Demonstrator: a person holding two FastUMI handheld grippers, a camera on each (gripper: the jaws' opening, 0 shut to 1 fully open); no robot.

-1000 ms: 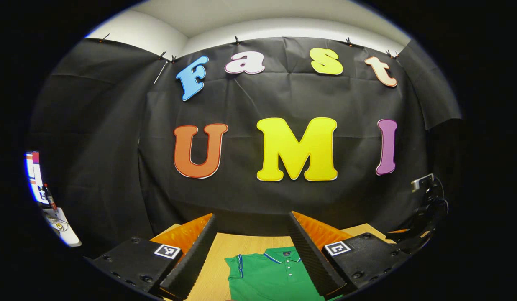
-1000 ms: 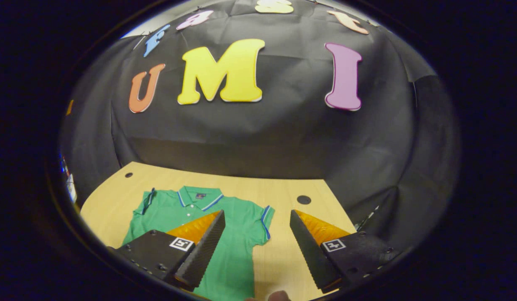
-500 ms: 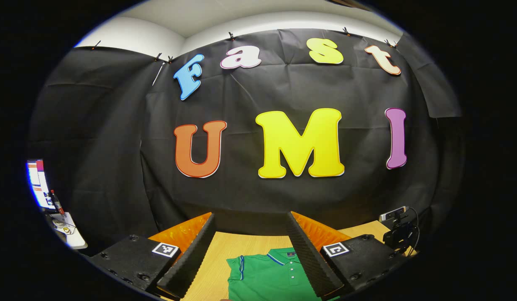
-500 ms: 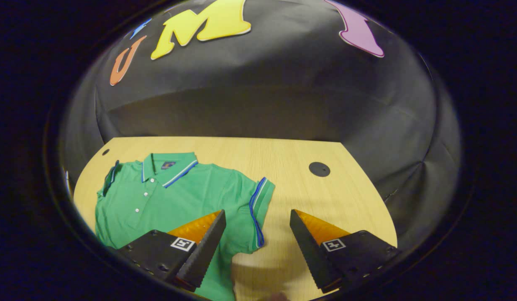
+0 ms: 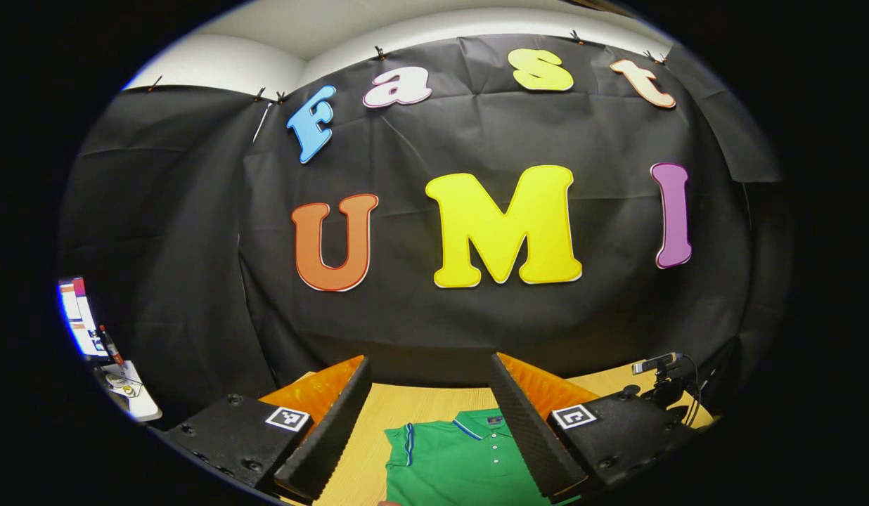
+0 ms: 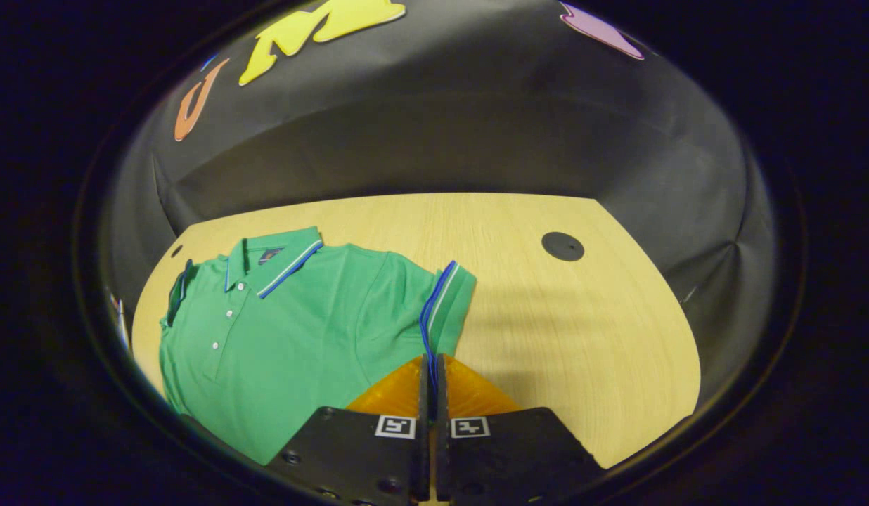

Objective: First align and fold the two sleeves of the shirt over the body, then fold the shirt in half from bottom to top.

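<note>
**Right sleeve pinched at cuff, left gripper waiting wide**

Black cloth walls close off the booth behind a pale wooden table (image 6: 547, 316), w/ a dark round hole (image 6: 562, 246) in the top off to the far right. On it lies the green polo shirt (image 6: 294, 330), face up, collar (image 6: 280, 256) toward the back wall, body flat.

Right gripper (image 6: 430, 369): fingers closed together, w/ the blue-trimmed cuff of the right sleeve (image 6: 445, 302) running down into the slit between them. Looks like both fingers press on the cuff edge, low to the table. Sleeve lies out at the shirt's side, not over the body.

Left gripper (image 5: 431, 422): jaws spread wide, holding nothing, up over the near edge w/ the collar and the left sleeve (image 5: 401, 450) showing between its fingers. That sleeve's blue trim is at the shirt's outer edge, so it lies out too, as far as I can see.

Step in hand, my read: sleeve fold, right side, grip made. Next calls for lifting the cuff just enough to clear the fabric and carrying it inward across the chest, keeping the fold line straight along the side seam; thin knit may slip or drag the body along. Left gripper prob needs to come down on its own cuff to match.
</note>
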